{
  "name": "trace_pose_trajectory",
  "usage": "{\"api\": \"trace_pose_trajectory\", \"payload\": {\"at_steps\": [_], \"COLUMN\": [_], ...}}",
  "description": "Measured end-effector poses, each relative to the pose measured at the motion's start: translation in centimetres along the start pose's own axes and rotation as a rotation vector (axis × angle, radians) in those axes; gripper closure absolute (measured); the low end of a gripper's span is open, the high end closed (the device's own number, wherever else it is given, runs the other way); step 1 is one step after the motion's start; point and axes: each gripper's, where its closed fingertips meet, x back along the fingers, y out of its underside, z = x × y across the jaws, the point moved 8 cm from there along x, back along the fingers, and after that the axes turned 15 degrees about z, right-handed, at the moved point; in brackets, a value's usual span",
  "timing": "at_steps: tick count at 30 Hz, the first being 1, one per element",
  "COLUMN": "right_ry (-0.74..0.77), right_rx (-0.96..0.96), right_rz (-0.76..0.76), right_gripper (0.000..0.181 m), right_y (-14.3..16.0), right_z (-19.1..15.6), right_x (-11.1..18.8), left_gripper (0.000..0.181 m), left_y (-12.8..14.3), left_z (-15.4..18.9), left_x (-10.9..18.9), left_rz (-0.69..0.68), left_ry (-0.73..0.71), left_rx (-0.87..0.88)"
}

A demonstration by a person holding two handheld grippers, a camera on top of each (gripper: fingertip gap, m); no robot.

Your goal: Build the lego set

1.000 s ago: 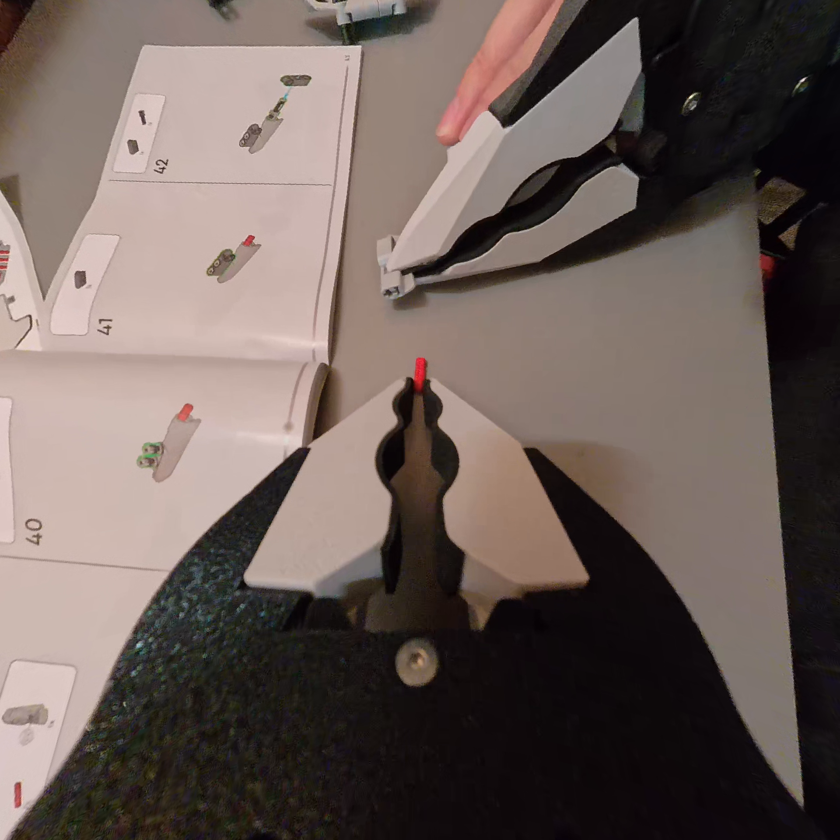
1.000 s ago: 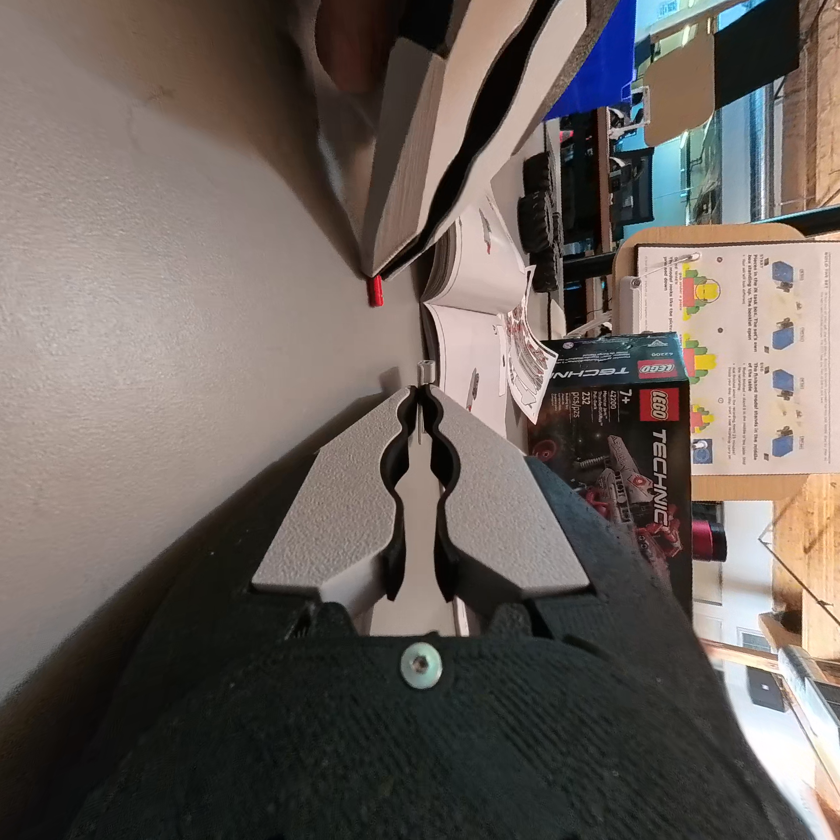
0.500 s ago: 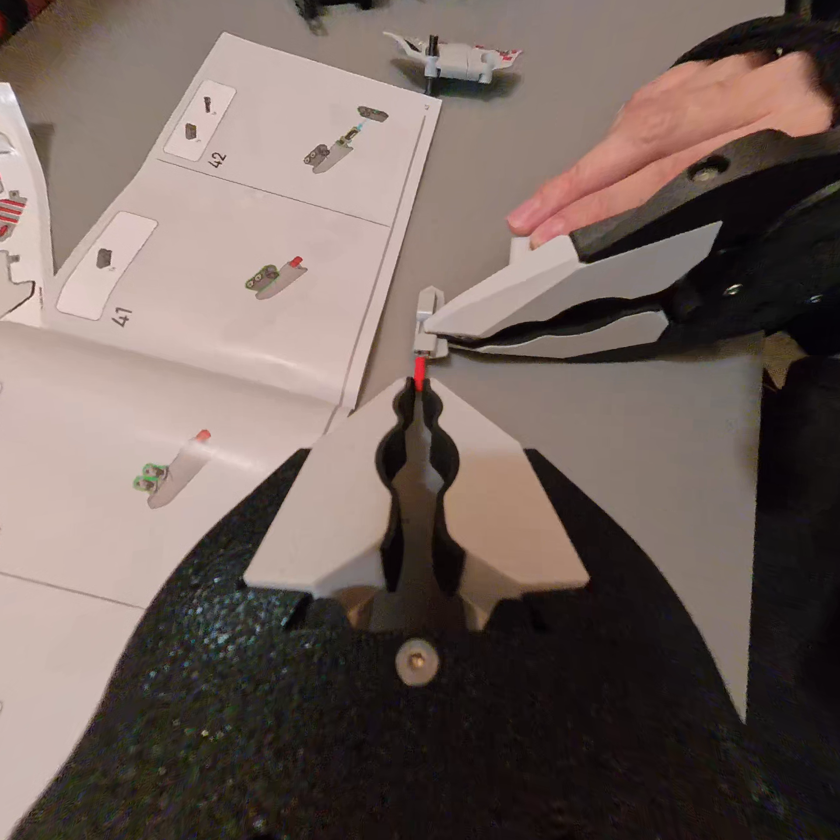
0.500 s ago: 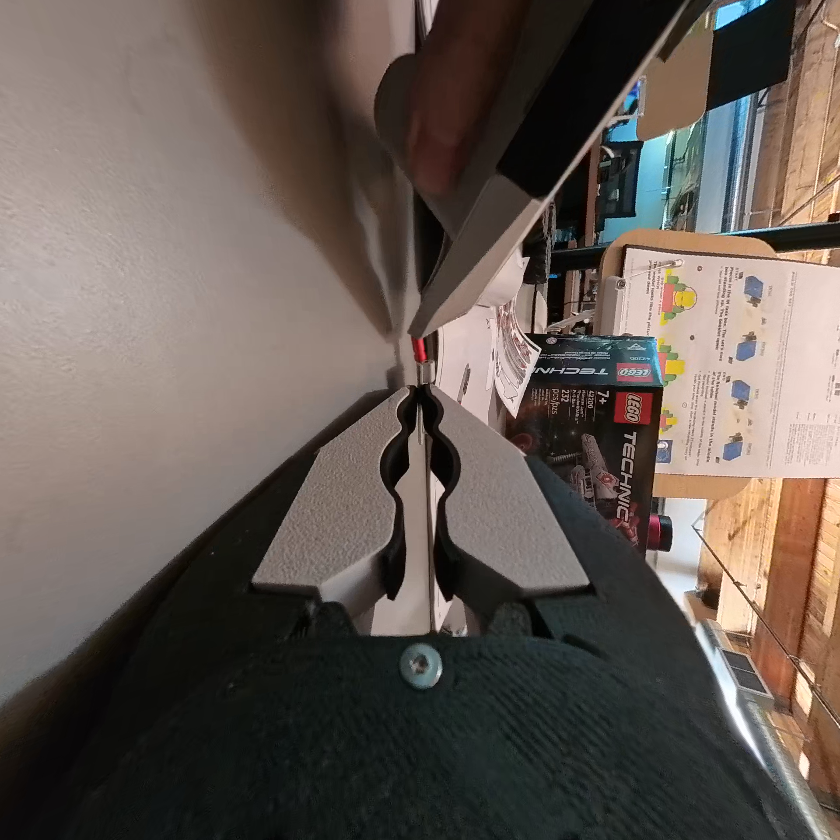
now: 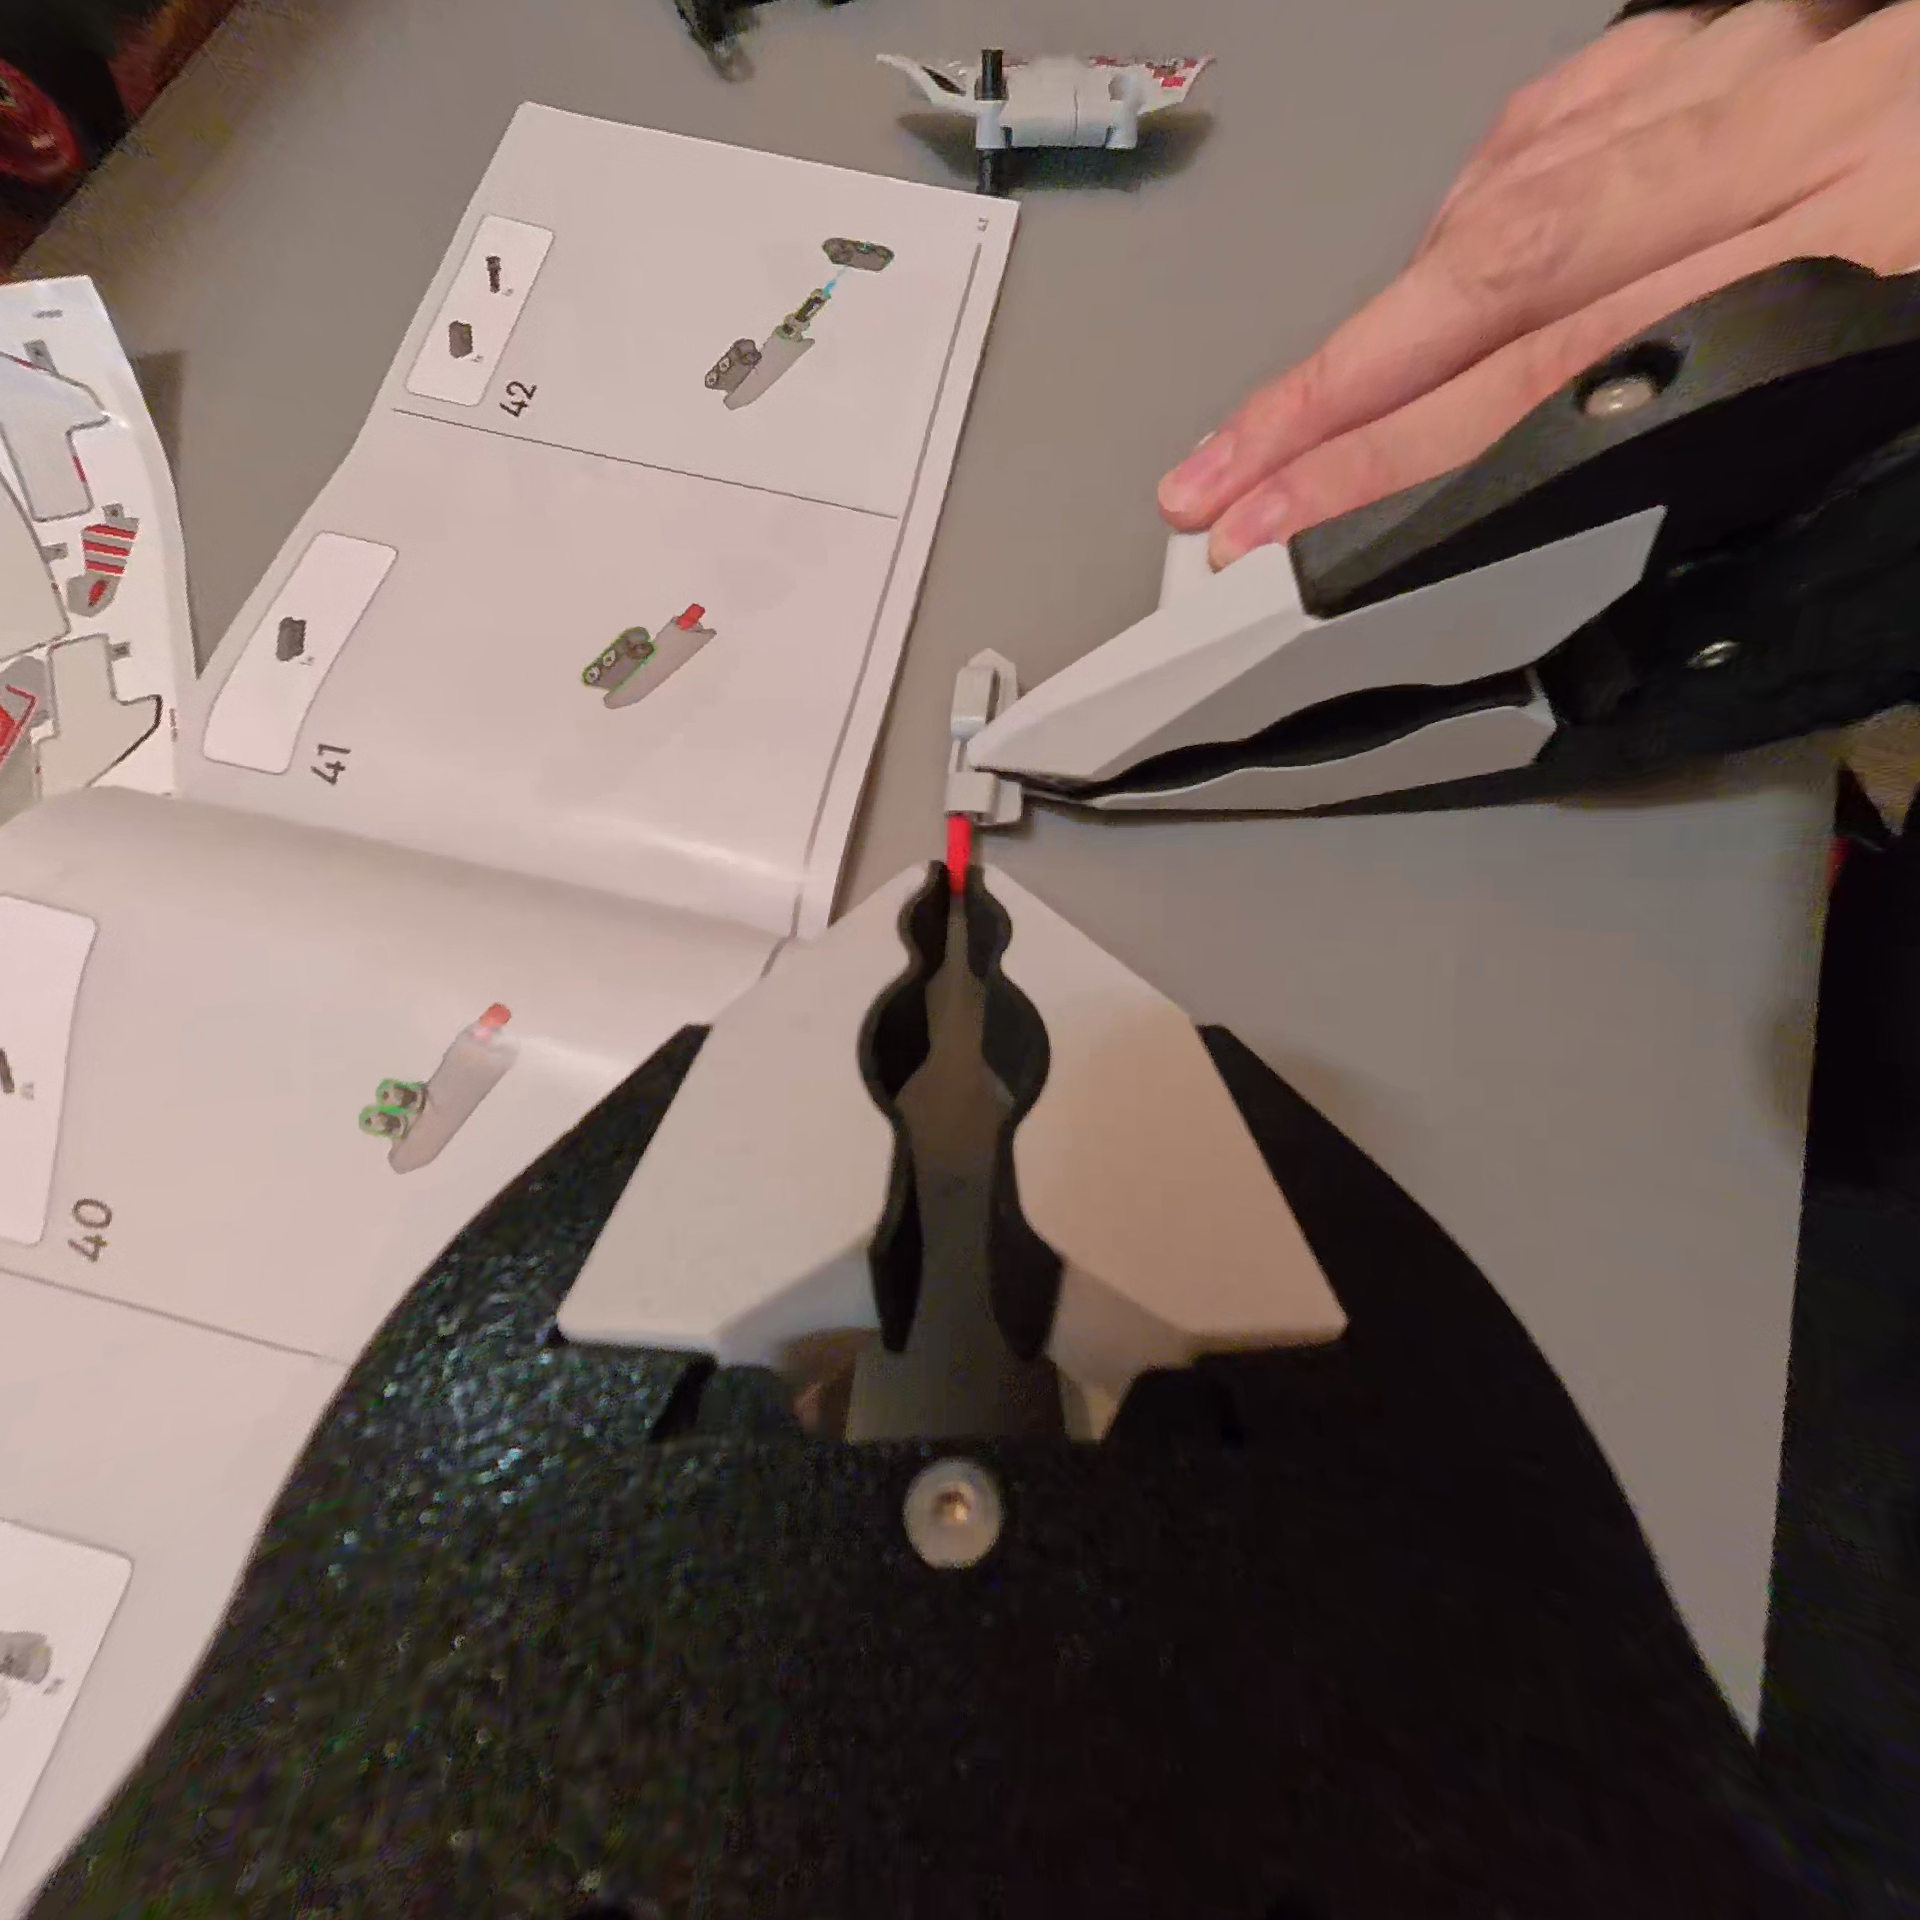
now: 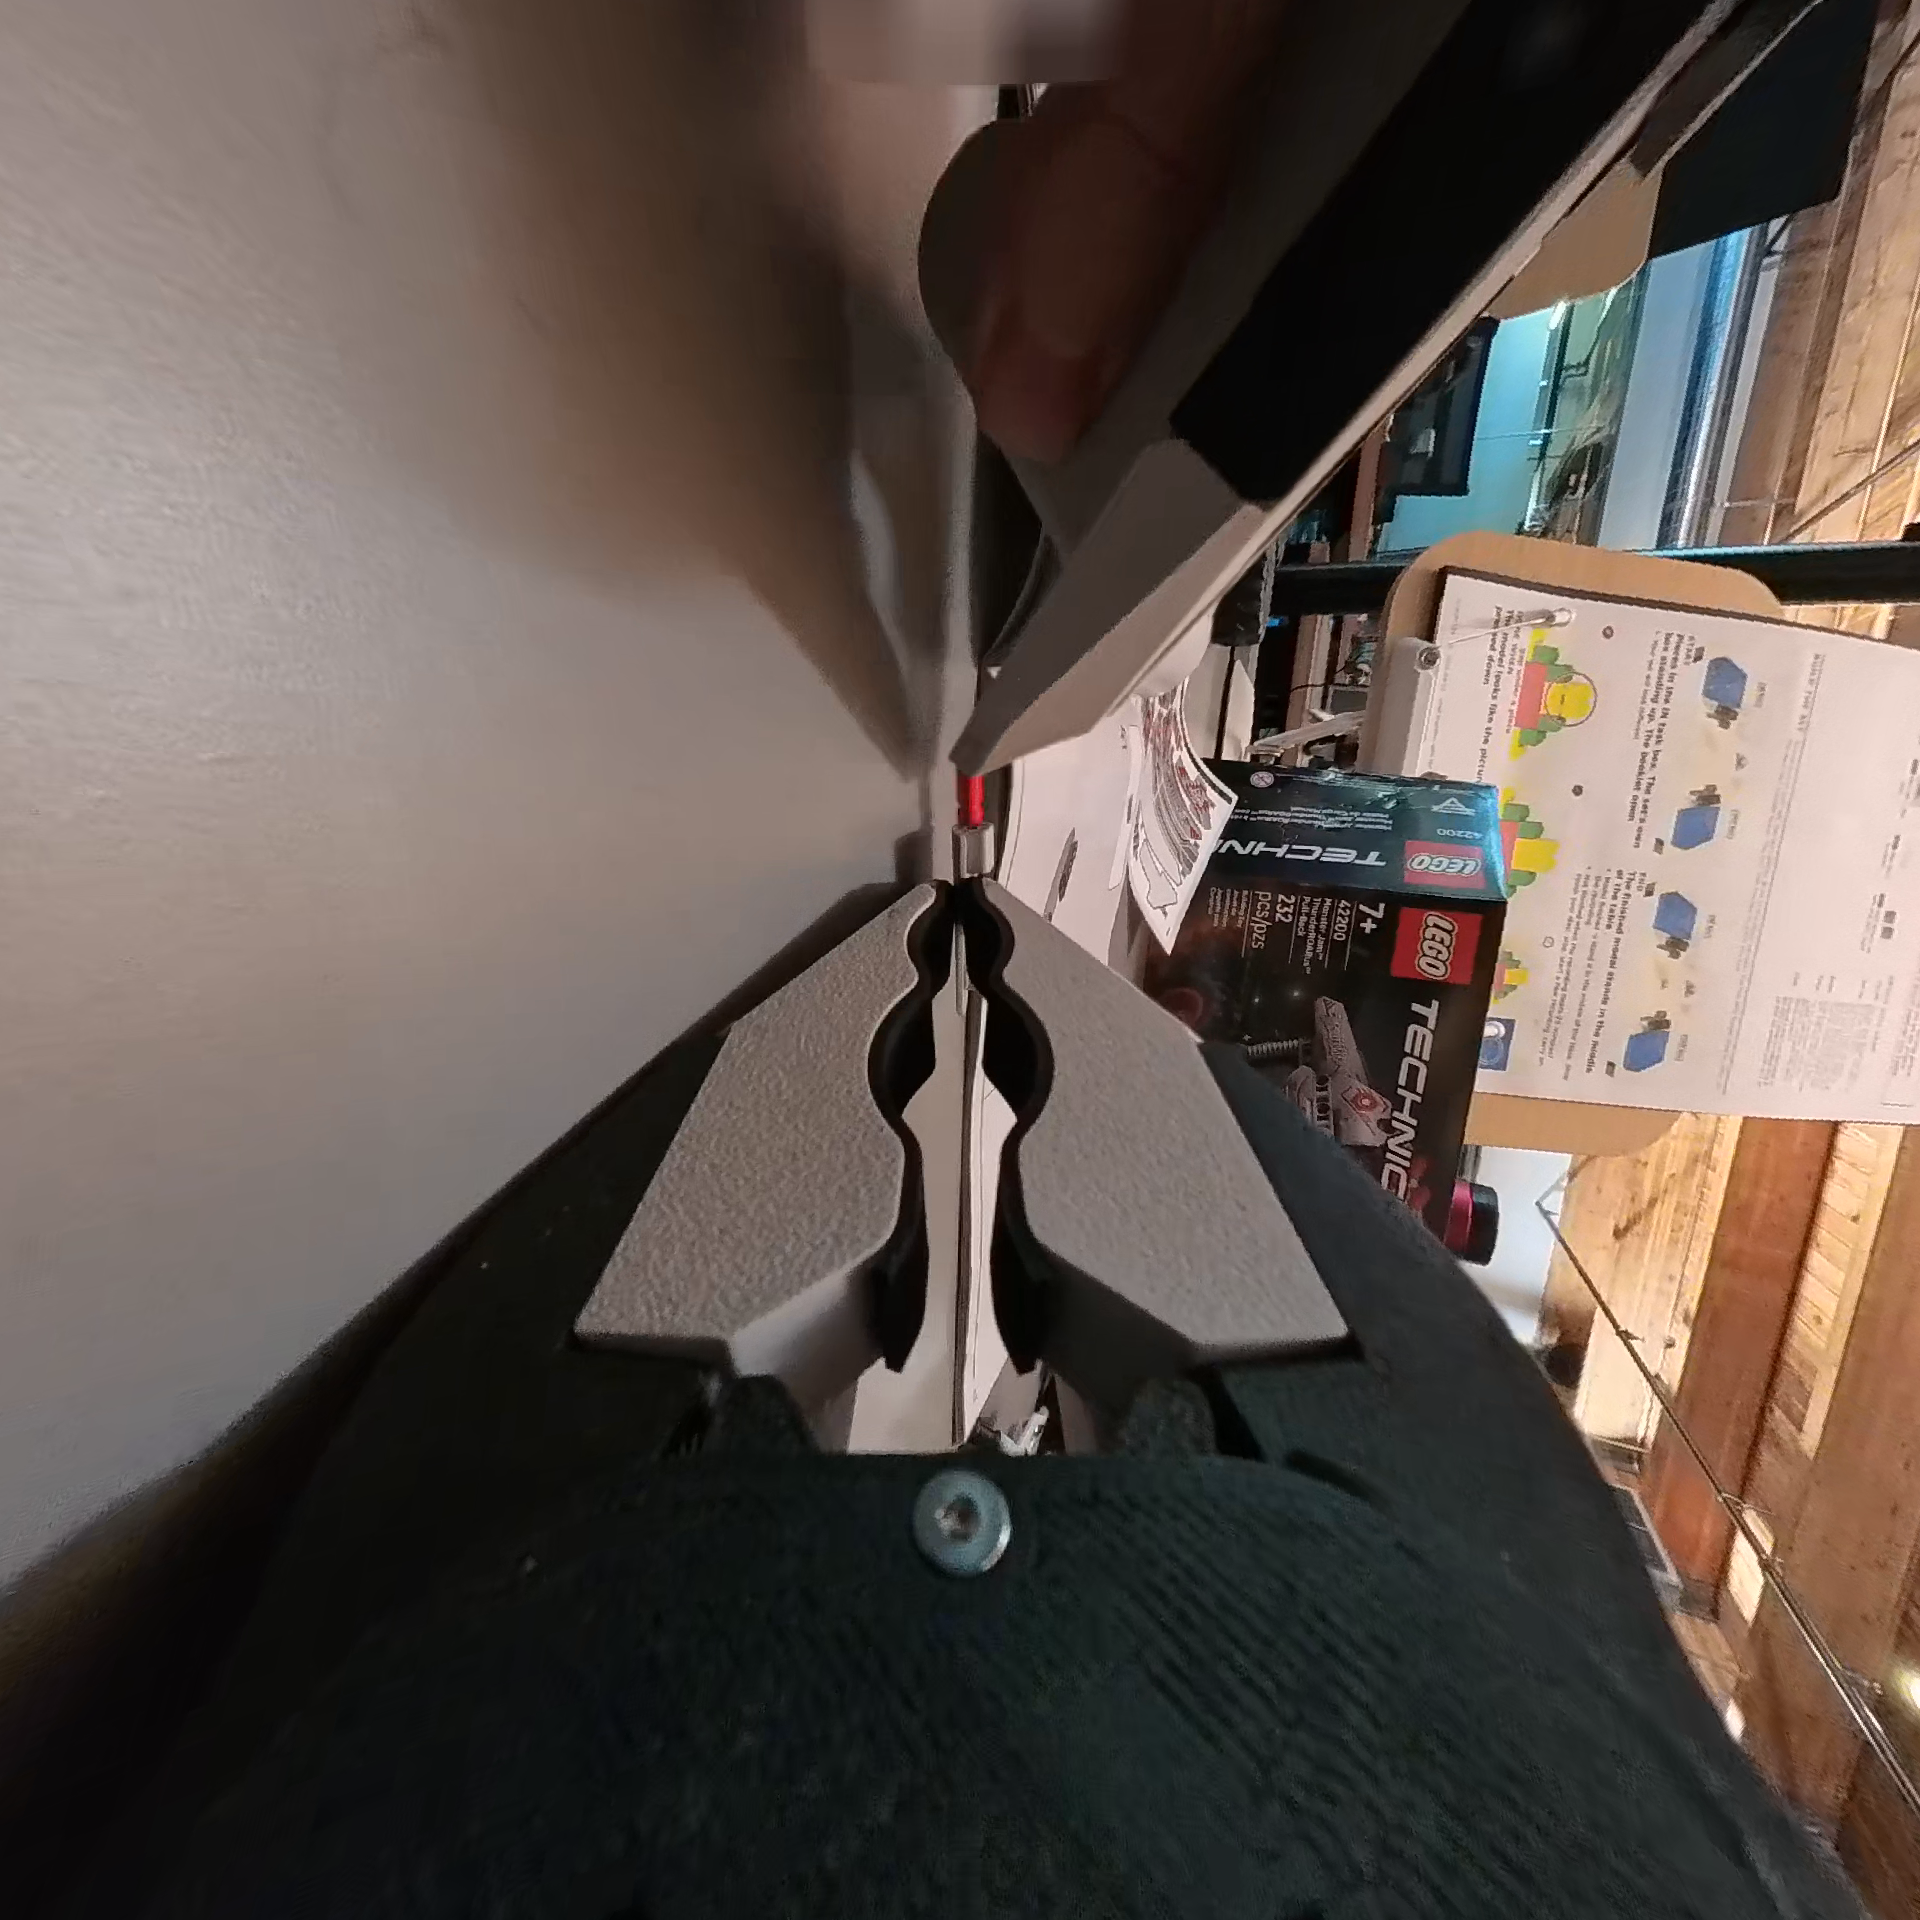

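left tongs (image 5: 958, 883) pinch red pin (image 5: 958, 837) against grey piece (image 5: 977, 740) clamped in level right tongs (image 5: 977, 756).

We see our left gripper (image 5: 958, 883) as two pale grey, wedge-shaped fingers (image 5: 769, 1164) with faceted outer faces and black wavy inner pads, set into a broad black body with a speckled, grainy finish and one silver screw (image 5: 951, 1509) at its centre. Our right gripper (image 6: 961, 883) is built the same: textured grey fingers (image 6: 1132, 1174), scalloped black inner edges, a matt black body and a silver cross-head screw (image 6: 961, 1545). From the left wrist view its side shows a black plate with two more metal fasteners (image 5: 1621, 387), and a bare hand (image 5: 1538, 312) rests along it.
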Motion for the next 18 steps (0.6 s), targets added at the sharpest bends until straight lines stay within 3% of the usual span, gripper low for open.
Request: {"api": "trace_pose_trajectory", "payload": {"at_steps": [9,15,18], "right_ry": [-0.078,-0.156,-0.231], "right_rx": [-0.006,-0.134,-0.298], "right_rz": [-0.019,0.049,0.118], "right_gripper": [0.181,0.181,0.166], "right_y": [0.0,0.5,1.0], "right_z": [0.5,1.0,1.8], "right_x": [-0.1,0.6,1.6], "left_gripper": [0.180,0.180,0.180], "left_y": [-0.1,0.3,0.4], "left_z": [0.3,0.0,-0.1], "left_x": [-0.3,-0.4,-0.3], "left_rz": [-0.039,-0.020,-0.016], "left_ry": [-0.036,-0.010,-0.002], "left_rx": [-0.117,-0.077,-0.075]}}
